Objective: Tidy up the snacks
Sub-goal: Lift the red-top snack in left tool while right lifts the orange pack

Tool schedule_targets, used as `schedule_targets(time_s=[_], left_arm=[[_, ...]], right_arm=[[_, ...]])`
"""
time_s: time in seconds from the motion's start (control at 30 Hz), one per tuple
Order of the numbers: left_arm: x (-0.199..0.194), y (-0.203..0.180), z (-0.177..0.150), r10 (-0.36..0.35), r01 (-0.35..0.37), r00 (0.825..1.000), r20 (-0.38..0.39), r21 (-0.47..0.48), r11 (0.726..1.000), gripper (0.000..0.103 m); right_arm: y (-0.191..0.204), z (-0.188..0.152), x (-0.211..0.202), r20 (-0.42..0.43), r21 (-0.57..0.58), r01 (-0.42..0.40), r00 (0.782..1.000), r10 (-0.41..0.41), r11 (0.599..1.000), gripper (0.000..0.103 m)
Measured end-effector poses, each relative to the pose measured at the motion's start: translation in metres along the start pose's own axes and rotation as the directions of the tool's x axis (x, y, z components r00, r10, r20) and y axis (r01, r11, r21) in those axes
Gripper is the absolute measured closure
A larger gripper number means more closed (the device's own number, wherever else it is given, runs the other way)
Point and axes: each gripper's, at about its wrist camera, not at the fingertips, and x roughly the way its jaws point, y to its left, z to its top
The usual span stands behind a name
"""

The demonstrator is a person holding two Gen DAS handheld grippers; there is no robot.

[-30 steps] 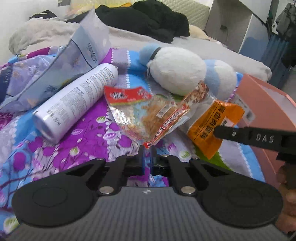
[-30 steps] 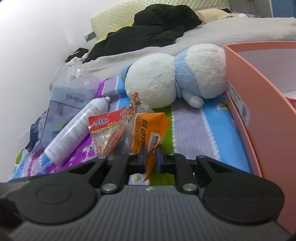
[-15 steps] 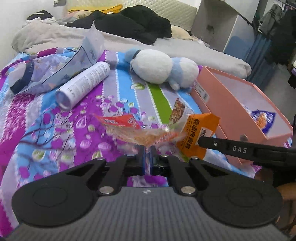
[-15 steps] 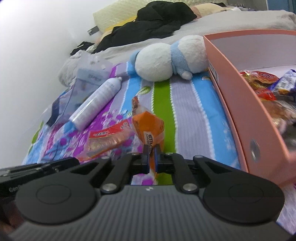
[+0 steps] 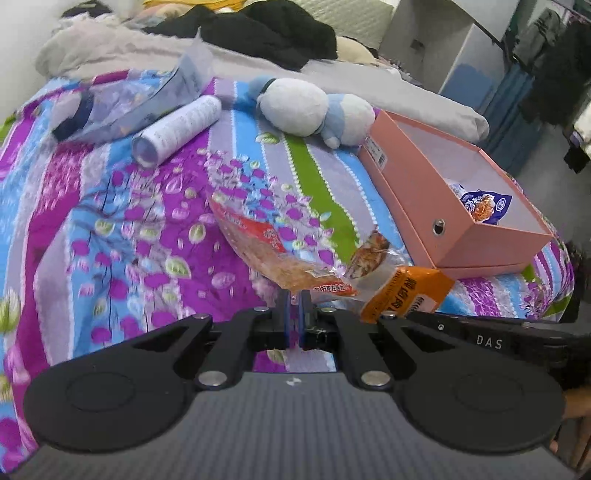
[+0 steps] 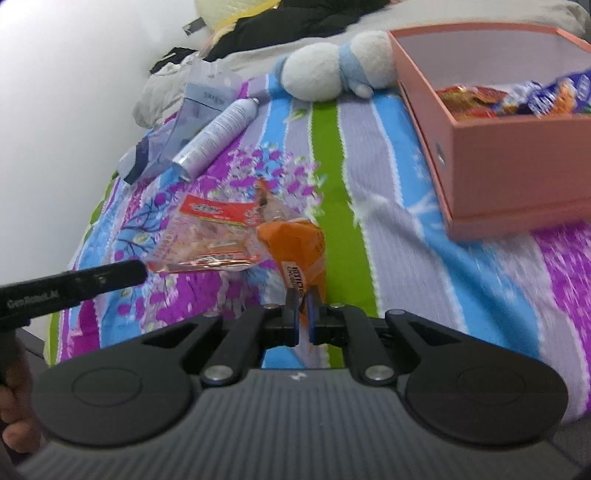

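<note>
My left gripper is shut on the lower edge of a clear snack bag with a red label, held above the bedspread. The same clear bag hangs at the left of the right wrist view, off the left gripper. My right gripper is shut on an orange snack packet, which also shows in the left wrist view as the orange packet. The pink box lies to the right with snack packs inside; both held snacks hang short of it.
On the floral bedspread lie a white spray can, a clear blue pouch and a white and blue plush toy. Dark clothes and a grey blanket lie further back. A wall stands at left.
Both grippers have lifted their snacks off the bedspread and pulled back from the plush toy toward the pink box, which has come fully into view. The can and pouch now look farther away.
</note>
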Motion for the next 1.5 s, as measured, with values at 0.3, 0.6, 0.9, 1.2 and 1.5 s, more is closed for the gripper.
schedule_targets(time_s=[0.3, 0.6, 0.9, 1.2, 1.5], left_arm=[[0.009, 0.012, -0.028, 0.069, -0.075, 0.992, -0.101, -0.062, 0.995, 0.097], [0.017, 0.015, -0.026, 0.028, -0.039, 0.997, -0.073, -0.148, 0.988, 0.02], [0.065, 0.01, -0.002, 0.061, -0.084, 0.989, -0.132, -0.184, 0.979, 0.009], [0.107, 0.002, 0.002, 0.153, -0.179, 0.972, -0.176, -0.139, 0.974, 0.006], [0.133, 0.005, -0.003, 0.178, -0.209, 0.958, -0.225, -0.123, 0.97, 0.0]], right_arm=[[-0.01, -0.008, -0.005, 0.004, -0.02, 0.032, 0.999, -0.032, 0.999, 0.09], [-0.012, -0.014, -0.018, 0.061, -0.146, 0.082, 0.995, -0.074, 0.986, 0.021], [-0.013, -0.004, 0.002, 0.092, -0.334, 0.136, 0.989, -0.112, 0.933, 0.021], [-0.004, 0.004, 0.036, 0.073, -0.464, 0.127, 0.992, -0.105, 0.876, 0.019], [-0.007, -0.007, 0.056, 0.031, -0.462, 0.132, 0.991, -0.133, 0.877, 0.017]])
